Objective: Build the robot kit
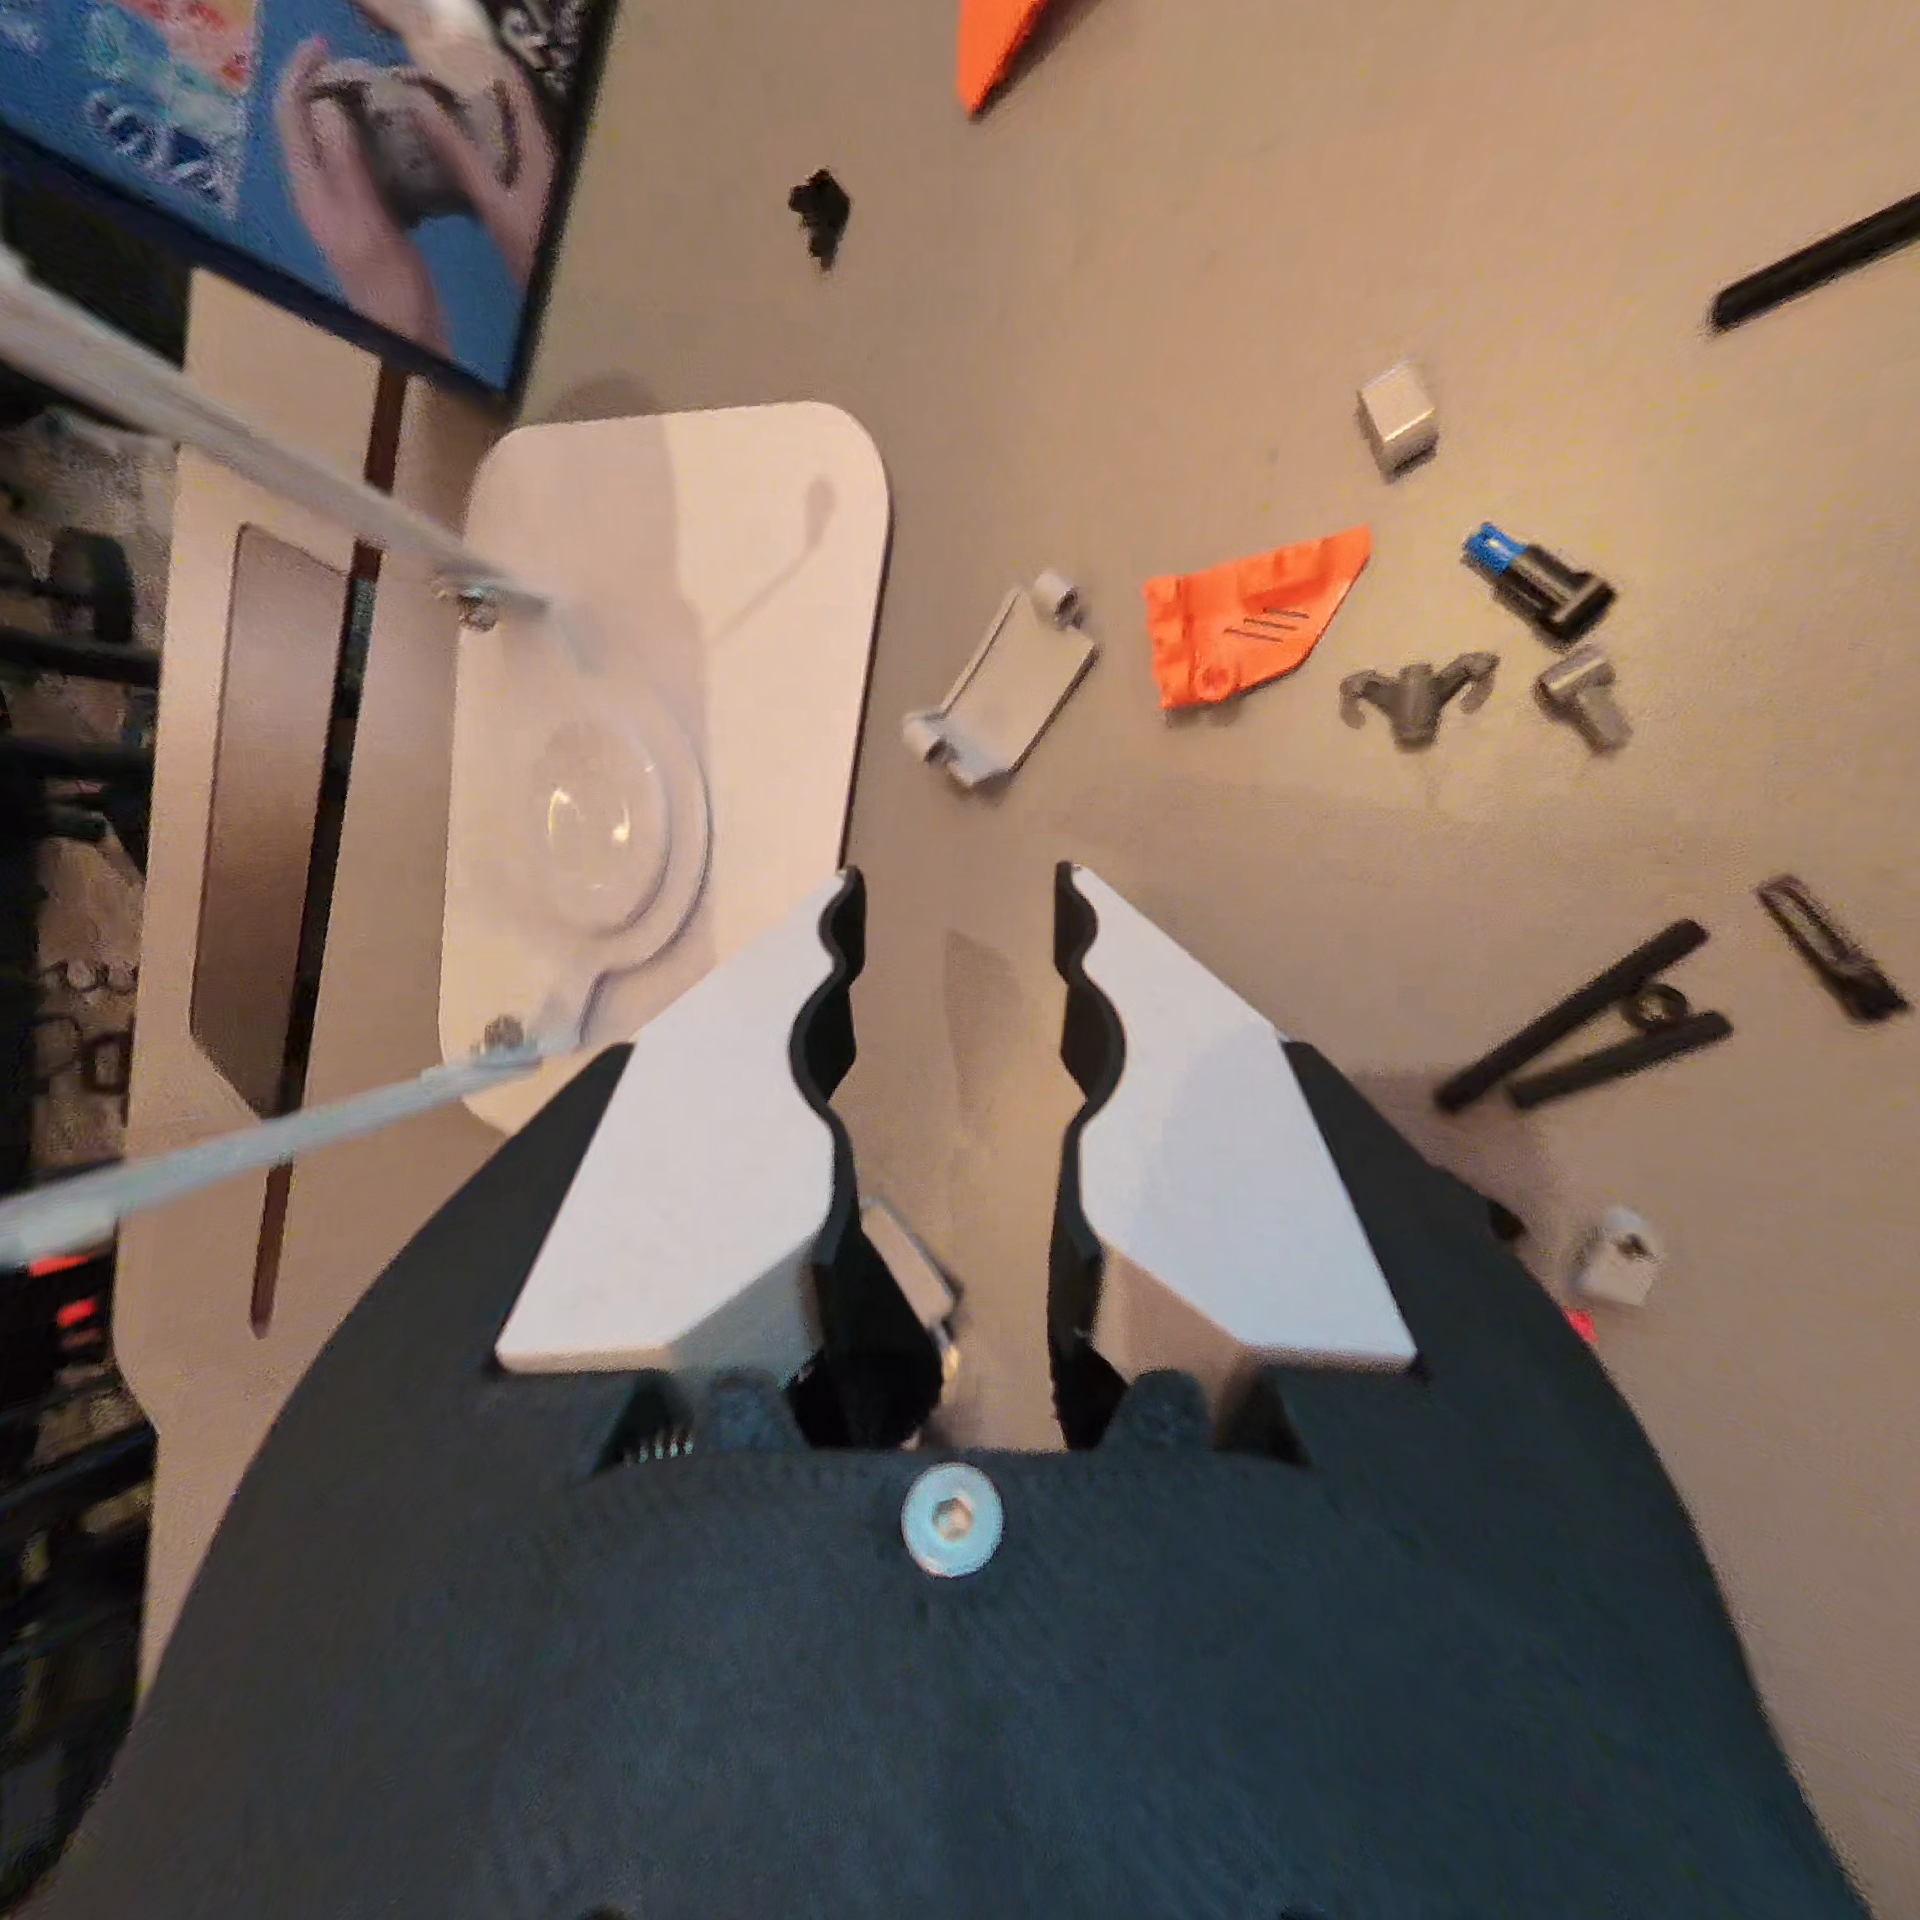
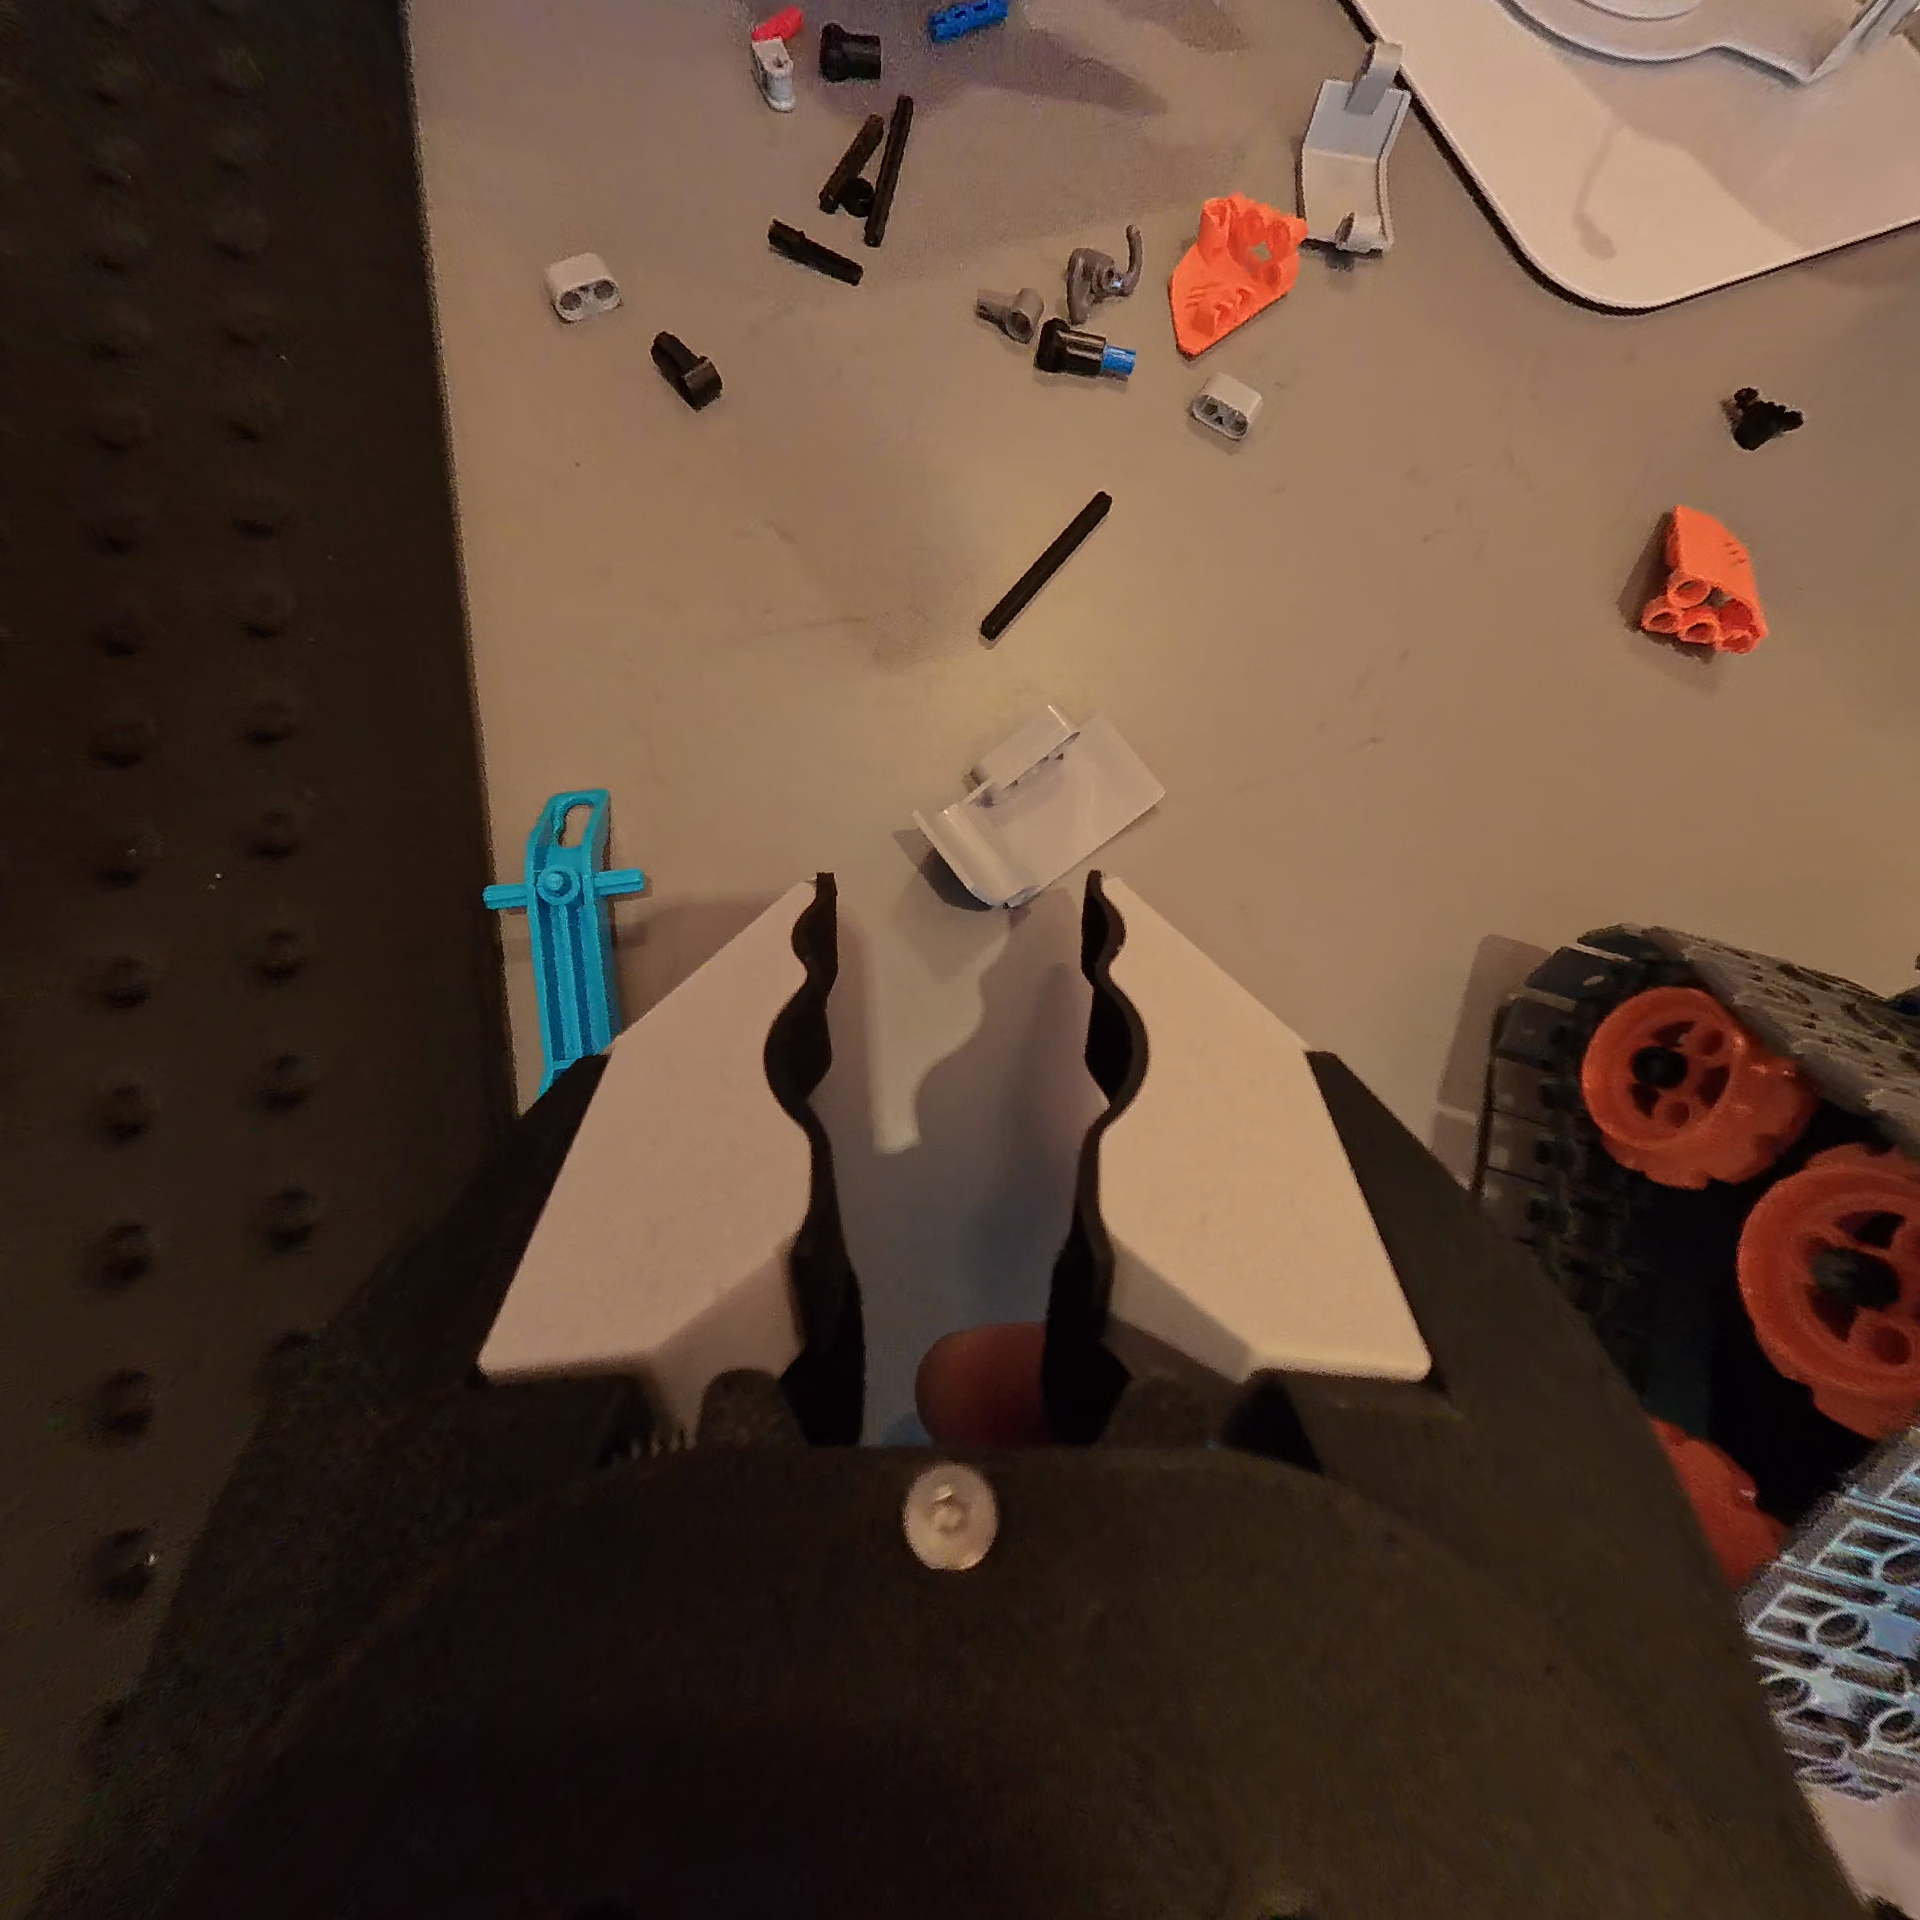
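In the left wrist view, the left gripper [image 1: 958, 894] hangs over the tan table [image 1: 1247, 312], fingers apart and empty. It is nearest a white base plate [image 1: 727, 499] with a clear dome, which lies by the table's left edge. Loose building pieces lie scattered rightward, a grey curved panel [image 1: 997, 691] closest.

In the right wrist view, the right gripper [image 2: 956, 894] is likewise spread and empty. Just beyond its tips lies another grey curved panel [image 2: 1039, 810]. A teal beam [image 2: 566, 935] lies along the table's left edge, and a tracked model with orange wheels [image 2: 1704, 1081] stands to the right.

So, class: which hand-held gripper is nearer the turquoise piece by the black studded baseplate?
Right. The right hand-held gripper has the turquoise piece just beside its left finger; the left hand-held gripper shows no such piece nearby.
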{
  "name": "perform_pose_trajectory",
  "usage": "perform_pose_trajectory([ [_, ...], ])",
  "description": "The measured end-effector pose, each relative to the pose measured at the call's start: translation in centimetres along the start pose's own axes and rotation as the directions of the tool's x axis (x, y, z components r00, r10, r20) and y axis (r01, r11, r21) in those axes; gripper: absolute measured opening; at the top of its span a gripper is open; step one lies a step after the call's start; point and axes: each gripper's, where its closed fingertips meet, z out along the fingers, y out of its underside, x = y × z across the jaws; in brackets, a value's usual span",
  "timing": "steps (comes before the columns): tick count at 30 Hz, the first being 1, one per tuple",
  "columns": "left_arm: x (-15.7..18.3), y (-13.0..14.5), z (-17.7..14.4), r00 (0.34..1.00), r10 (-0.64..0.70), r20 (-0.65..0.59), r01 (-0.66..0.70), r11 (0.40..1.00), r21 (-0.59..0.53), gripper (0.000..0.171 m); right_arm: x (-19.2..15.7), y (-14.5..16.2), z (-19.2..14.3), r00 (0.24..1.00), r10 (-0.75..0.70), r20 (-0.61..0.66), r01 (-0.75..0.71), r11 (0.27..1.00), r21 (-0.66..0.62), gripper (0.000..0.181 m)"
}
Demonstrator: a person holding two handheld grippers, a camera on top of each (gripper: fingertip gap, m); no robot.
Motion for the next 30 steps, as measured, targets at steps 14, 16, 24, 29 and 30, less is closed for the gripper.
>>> perform_pose_trajectory([
  [14,-3.5,6.3,-3.5,0.992,-0.100,0.075,0.112,0.975,-0.189,0.035,0.0,-0.4,-0.5,1.000,-0.022,-0.017,0.022,0.999,0.025,0.045],
  [16,-3.1,8.0,-4.5,0.984,-0.165,0.065,0.175,0.960,-0.217,0.037,-0.2,-0.6,-0.6,1.000,-0.028,-0.013,0.029,0.999,0.029,0.045],
  [24,-2.8,11.0,-2.6,0.961,-0.252,0.113,0.275,0.910,-0.312,0.040,-0.2,-0.3,-0.5,1.000,-0.023,-0.011,0.023,0.999,0.022,0.045],
  [29,-1.0,9.9,-7.1,0.954,-0.290,0.080,0.301,0.917,-0.263,0.036,-0.2,-0.3,-0.7,1.000,-0.024,-0.014,0.024,0.999,0.027,0.044],
  [30,-0.1,10.0,-8.2,0.952,-0.300,0.064,0.306,0.915,-0.263,0.035,-0.3,-0.4,-0.7,1.000,-0.026,-0.013,0.026,0.999,0.031,0.044],
])
